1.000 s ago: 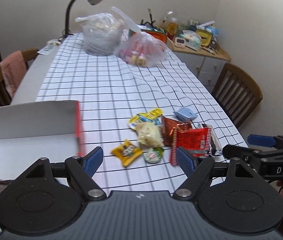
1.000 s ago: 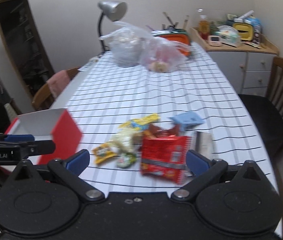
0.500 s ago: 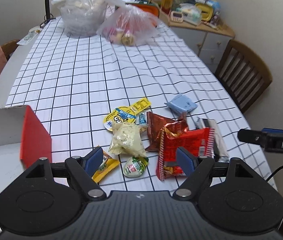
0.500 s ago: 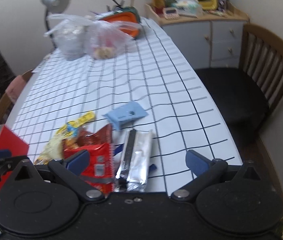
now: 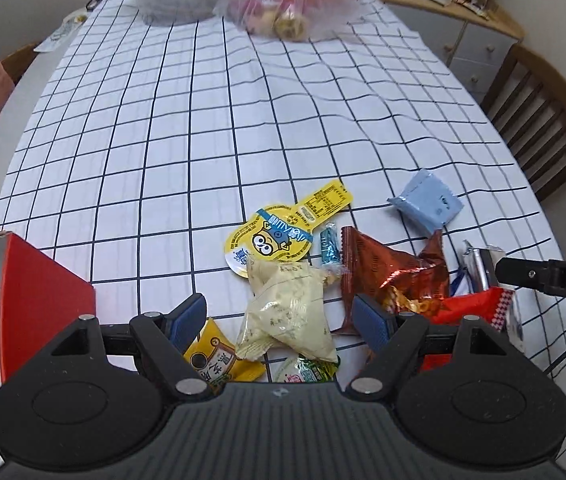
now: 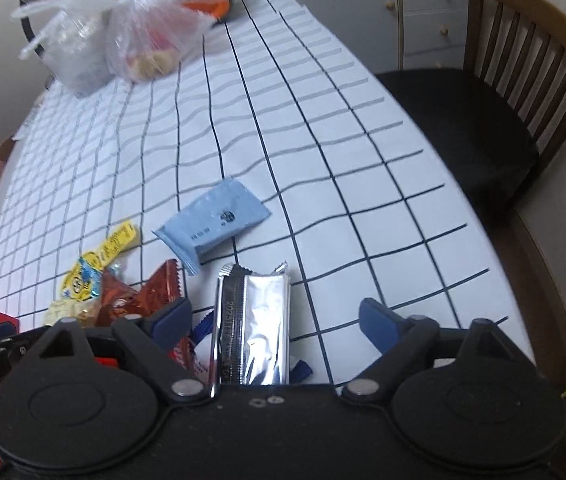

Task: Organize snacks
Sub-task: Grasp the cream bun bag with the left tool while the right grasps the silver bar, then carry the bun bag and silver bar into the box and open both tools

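A pile of snacks lies on the checked tablecloth point(image 5: 211, 128). My left gripper point(image 5: 279, 318) hangs open just above a cream packet point(image 5: 287, 308), which sits between its blue pads point(image 5: 187, 316) without touching them. Around the packet lie a yellow jelly cup point(image 5: 275, 236), a brown foil bag point(image 5: 387, 276), a red bag point(image 5: 471, 308) and a light blue packet point(image 5: 427, 204). My right gripper point(image 6: 275, 320) straddles a silver foil packet point(image 6: 255, 328). Its jaws are closing, and both pads stand clear of the packet. The light blue packet point(image 6: 215, 220) lies just beyond.
A red box point(image 5: 43, 300) with a white inside stands at the near left. Two filled plastic bags point(image 5: 295, 4) sit at the table's far end. A wooden chair point(image 6: 523, 92) stands close to the table's right edge, and a cabinet point(image 6: 403, 0) is behind it.
Both grippers have dropped and moved forward over the snack pile. The right view has swung to the silver packet, and the right jaws have narrowed. The left jaws are unchanged.
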